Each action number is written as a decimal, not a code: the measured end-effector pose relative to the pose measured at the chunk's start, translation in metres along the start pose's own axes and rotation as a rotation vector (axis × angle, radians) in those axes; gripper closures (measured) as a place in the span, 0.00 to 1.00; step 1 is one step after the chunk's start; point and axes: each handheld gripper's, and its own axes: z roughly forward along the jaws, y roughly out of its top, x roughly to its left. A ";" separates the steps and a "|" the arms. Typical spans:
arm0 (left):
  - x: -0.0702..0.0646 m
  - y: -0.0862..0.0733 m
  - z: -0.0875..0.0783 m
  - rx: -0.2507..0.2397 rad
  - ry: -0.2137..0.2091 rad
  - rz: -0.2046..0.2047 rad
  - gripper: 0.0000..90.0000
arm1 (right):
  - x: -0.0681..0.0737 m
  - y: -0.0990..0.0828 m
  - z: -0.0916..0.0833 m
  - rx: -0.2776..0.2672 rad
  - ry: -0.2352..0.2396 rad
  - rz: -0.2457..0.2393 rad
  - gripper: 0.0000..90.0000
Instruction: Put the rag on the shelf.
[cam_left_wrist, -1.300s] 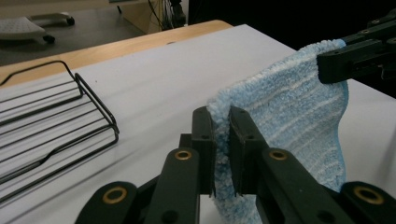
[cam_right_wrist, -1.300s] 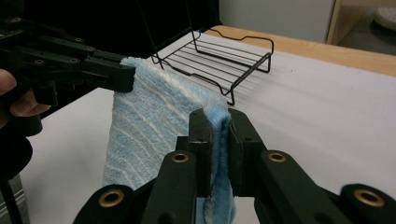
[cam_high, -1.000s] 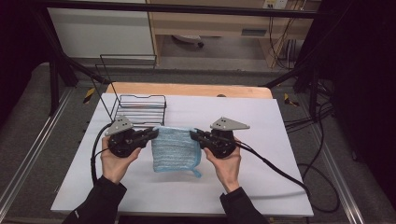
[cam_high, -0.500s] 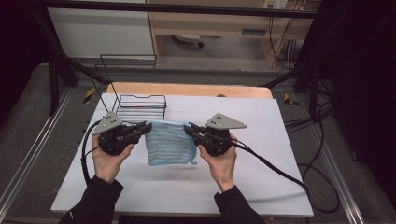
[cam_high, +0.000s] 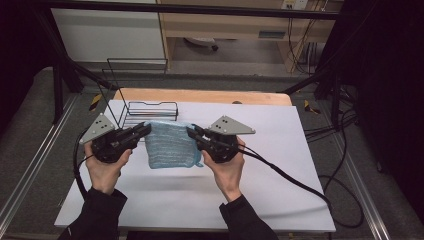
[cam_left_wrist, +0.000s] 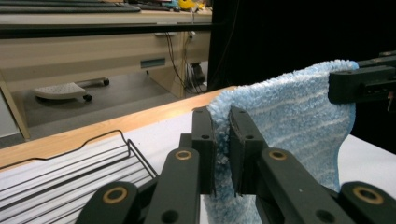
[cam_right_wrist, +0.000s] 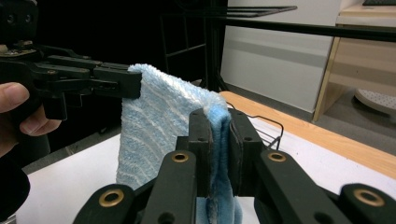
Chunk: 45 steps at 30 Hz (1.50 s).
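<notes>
A light blue striped towel (cam_high: 170, 145) hangs folded above the white table, held up by its two top corners. My left gripper (cam_high: 144, 129) is shut on the towel's left corner, and my right gripper (cam_high: 192, 132) is shut on its right corner. In the left gripper view the towel (cam_left_wrist: 289, 126) is pinched between the jaws of my left gripper (cam_left_wrist: 222, 122), with the other gripper at the far corner. In the right gripper view the towel (cam_right_wrist: 154, 126) is clamped by my right gripper (cam_right_wrist: 219, 120), and the left gripper (cam_right_wrist: 74, 77) holds the far corner.
A black wire rack (cam_high: 142, 107) stands on the table behind the towel, at the back left. The white table sheet (cam_high: 280, 165) spreads out to the right and in front. Cables (cam_high: 300, 182) trail from the right gripper across the table. A wooden edge (cam_high: 200, 96) runs along the back.
Both grippers have lifted the towel off the table and moved it back toward the wire rack. The towel now hangs shorter and more bunched between them.
</notes>
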 end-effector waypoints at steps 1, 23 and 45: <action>0.001 0.001 -0.001 -0.006 0.002 -0.003 0.91 | 0.001 0.001 0.001 -0.003 0.000 -0.006 0.91; 0.024 0.030 -0.025 -0.195 0.055 0.012 0.91 | 0.018 0.039 0.028 -0.147 -0.017 -0.076 0.91; 0.050 0.066 -0.022 -0.294 0.081 -0.002 0.91 | 0.016 0.085 0.050 -0.226 -0.036 -0.108 0.91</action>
